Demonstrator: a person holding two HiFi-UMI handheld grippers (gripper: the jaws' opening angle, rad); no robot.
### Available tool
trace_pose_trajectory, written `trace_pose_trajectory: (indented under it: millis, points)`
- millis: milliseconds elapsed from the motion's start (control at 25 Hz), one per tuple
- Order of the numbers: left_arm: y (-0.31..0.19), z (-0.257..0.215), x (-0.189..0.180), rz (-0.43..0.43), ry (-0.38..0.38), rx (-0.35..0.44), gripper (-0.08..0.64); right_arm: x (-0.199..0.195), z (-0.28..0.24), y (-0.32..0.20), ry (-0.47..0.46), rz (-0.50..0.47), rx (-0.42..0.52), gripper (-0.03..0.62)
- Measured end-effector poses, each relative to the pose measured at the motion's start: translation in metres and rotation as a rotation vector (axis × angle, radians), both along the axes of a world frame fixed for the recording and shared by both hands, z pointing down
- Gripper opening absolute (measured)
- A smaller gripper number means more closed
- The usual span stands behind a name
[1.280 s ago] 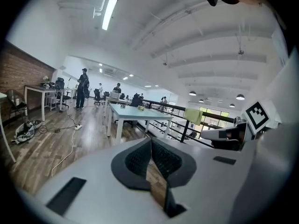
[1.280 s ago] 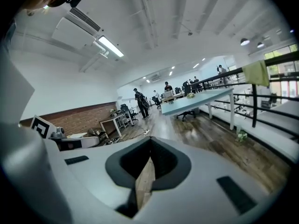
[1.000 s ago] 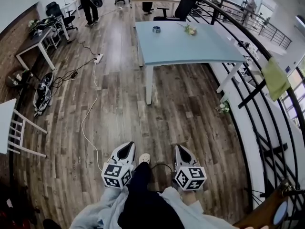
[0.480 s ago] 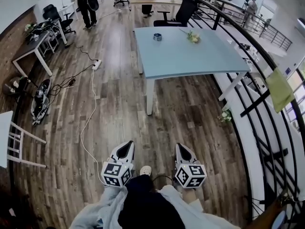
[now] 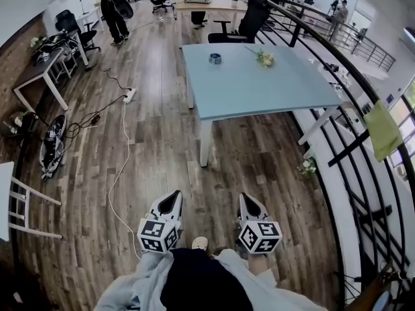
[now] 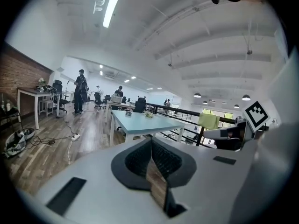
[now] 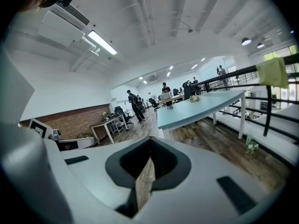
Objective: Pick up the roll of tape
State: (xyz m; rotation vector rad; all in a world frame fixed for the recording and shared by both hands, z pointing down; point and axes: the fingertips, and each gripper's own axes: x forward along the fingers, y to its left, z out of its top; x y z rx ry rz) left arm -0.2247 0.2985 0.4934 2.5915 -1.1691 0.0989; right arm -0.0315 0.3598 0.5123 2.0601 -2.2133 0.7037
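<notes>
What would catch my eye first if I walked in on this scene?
Probably the big pale blue table standing on the wooden floor, with a small roll of tape and a sprig of flowers near its far end. Next, low in the head view, come the person's white left tongs and right tongs, both closed with nothing in them and pointing toward that table.

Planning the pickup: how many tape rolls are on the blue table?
1: the roll of tape, near the far edge of the blue table, left of the flower bunch; none seems hidden.
</notes>
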Motion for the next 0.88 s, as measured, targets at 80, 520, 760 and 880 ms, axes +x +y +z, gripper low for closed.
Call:
trace_pose_trajectory:
  millis: [80,520,760,880]
  points:
    - [-0.007,-0.001,0.001,0.007,-0.003,0.007,0.017,0.001,0.000,-0.006,-0.002,0.008,0.001,0.008]
    - [-0.004,0.019,0.007,0.030,-0.025,-0.057,0.017,-0.001,0.019,-0.004,-0.033,0.014,-0.059,0.008]
    - [-0.028,0.026,0.012,0.028,-0.033,-0.064,0.017,0.002,0.027,-0.027,-0.044,0.008,-0.069,0.008]
    - [-0.048,0.021,0.019,0.017,-0.030,-0.059,0.017,0.011,0.022,-0.048,-0.038,-0.004,-0.068,0.008]
